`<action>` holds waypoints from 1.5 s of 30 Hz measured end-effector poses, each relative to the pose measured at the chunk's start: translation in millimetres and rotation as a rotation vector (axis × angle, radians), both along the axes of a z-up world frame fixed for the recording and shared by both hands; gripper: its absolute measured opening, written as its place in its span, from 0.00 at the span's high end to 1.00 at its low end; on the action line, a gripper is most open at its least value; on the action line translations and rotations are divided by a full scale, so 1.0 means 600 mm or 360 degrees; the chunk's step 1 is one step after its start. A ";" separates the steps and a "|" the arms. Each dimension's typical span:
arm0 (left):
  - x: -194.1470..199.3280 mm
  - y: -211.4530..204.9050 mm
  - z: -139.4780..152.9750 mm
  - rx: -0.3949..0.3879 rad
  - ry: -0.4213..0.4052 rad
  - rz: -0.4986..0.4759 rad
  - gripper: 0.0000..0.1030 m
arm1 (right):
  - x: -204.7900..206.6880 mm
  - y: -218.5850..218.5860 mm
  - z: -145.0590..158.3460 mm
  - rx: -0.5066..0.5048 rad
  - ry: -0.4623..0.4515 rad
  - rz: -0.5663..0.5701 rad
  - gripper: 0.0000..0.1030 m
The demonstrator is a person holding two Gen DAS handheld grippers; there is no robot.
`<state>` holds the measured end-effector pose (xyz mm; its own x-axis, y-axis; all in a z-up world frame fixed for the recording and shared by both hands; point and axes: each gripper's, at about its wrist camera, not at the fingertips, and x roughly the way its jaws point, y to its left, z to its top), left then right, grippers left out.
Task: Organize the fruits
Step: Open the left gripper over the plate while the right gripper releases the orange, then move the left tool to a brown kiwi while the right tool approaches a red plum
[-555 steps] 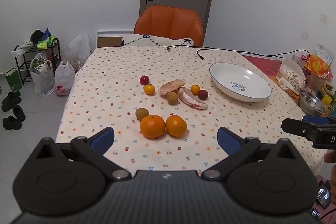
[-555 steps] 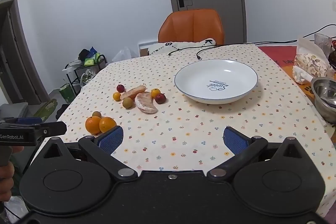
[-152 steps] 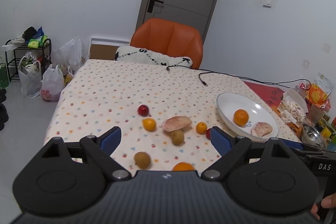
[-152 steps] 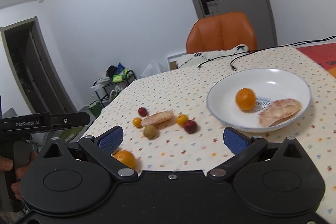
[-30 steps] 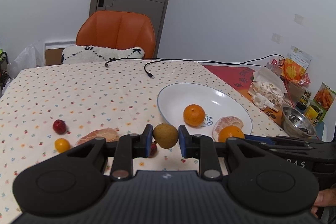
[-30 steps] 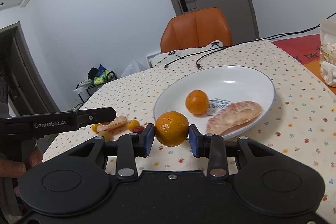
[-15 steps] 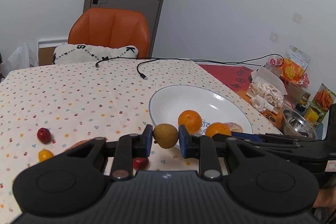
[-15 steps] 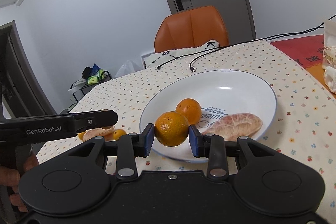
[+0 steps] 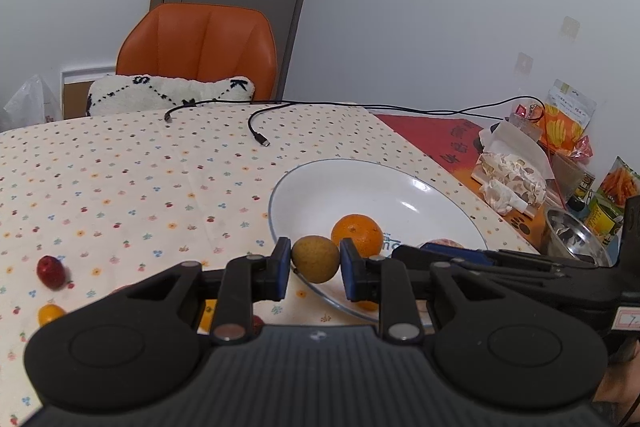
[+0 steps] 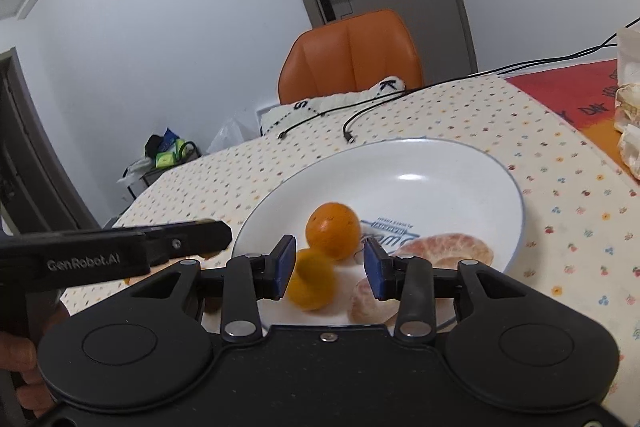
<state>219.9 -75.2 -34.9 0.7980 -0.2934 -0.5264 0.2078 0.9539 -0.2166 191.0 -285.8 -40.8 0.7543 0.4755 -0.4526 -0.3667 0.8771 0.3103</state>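
left tongs (image 9: pixel 315 268): we've got them clamped on a brownish round fruit (image 9: pixel 315 259), hanging over the plate (image 9: pixel 420 187) rim
right tongs (image 10: pixel 330 269): spread apart, blurry orange (image 10: pixel 312 285) sitting loose between them, over the plate

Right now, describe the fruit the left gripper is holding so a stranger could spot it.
Find the white plate on the dotted tablecloth. At its near rim, the left gripper holds a round brownish-green fruit between blue-padded fingers. It is dull olive, unlike the bright orange behind it.
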 end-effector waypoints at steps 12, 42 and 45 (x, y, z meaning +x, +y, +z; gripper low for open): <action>0.002 -0.008 0.000 -0.0033 0.0032 0.0007 0.62 | -0.012 -0.021 -0.005 0.0032 0.0026 -0.0029 0.62; -0.109 0.109 0.015 0.0030 -0.0005 0.0333 0.13 | -0.076 0.040 0.019 0.0047 -0.0028 0.0110 0.12; -0.119 0.122 0.011 0.0030 0.0011 0.0377 0.13 | -0.081 0.052 0.020 0.0029 -0.0036 0.0124 0.09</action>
<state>148.6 -1.9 -28.3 0.8399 -0.0881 -0.5356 -0.0240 0.9798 -0.1987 142.7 -254.4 -28.5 0.7247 0.5413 -0.4264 -0.4408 0.8398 0.3168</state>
